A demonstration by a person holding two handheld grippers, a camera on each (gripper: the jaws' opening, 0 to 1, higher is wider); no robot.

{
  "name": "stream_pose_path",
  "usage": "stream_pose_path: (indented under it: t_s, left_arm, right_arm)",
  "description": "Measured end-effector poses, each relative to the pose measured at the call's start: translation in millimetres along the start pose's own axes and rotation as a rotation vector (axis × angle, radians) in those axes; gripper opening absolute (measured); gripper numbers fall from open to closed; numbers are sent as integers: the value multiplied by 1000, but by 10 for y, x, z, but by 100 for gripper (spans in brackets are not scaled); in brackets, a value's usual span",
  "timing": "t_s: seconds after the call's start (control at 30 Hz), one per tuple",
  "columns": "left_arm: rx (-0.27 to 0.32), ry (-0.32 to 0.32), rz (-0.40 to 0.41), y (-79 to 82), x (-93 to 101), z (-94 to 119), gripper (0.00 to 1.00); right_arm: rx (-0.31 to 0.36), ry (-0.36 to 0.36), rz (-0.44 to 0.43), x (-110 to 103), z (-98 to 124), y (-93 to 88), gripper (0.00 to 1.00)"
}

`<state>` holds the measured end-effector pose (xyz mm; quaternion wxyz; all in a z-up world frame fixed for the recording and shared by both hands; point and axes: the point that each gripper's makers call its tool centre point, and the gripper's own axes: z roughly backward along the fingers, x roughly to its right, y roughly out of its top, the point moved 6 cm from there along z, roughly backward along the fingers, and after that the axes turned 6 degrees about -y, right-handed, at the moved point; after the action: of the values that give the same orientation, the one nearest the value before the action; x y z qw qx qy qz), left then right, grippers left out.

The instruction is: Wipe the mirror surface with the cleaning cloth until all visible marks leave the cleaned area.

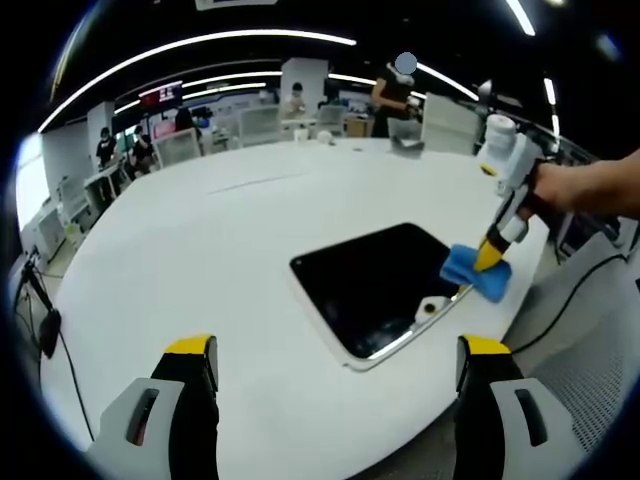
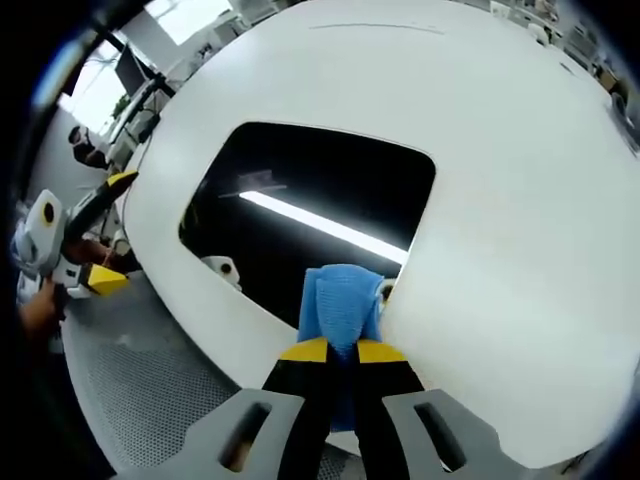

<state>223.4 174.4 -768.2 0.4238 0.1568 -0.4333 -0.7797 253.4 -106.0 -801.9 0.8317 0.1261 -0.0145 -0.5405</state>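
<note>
A dark mirror [image 1: 375, 285] in a white frame lies flat on the white table [image 1: 220, 250], near its edge. In the left gripper view my right gripper [image 1: 493, 256], held by a hand from the right, is shut on a blue cloth [image 1: 472, 272] pressed at the mirror's right corner. My left gripper [image 1: 336, 348] stands wide open above the table edge, short of the mirror. In the right gripper view my right gripper [image 2: 340, 350] pinches the blue cloth [image 2: 340, 298] on the mirror [image 2: 310, 200] near its frame. The left gripper [image 2: 112, 230] hangs open off the table's side.
The glass reflects a ceiling light strip [image 2: 320, 225] and a small white shape [image 2: 222, 268] near the edge. A mesh chair [image 1: 590, 370] and cables lie beyond the table edge. White containers [image 1: 497, 130] stand at the far right; people and desks are in the background.
</note>
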Motion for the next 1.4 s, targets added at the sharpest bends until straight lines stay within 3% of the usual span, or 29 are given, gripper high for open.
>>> stream_pose_path:
  t_s: [0.63, 1.4]
  left_arm:
    - [-1, -3, -2, 2, 11, -5, 100]
    - [5, 7, 4, 15, 0, 8, 100]
  right_arm:
    - [-3, -24, -12, 70, -16, 105, 2]
    - [10, -26, -69, 229, -91, 383, 2]
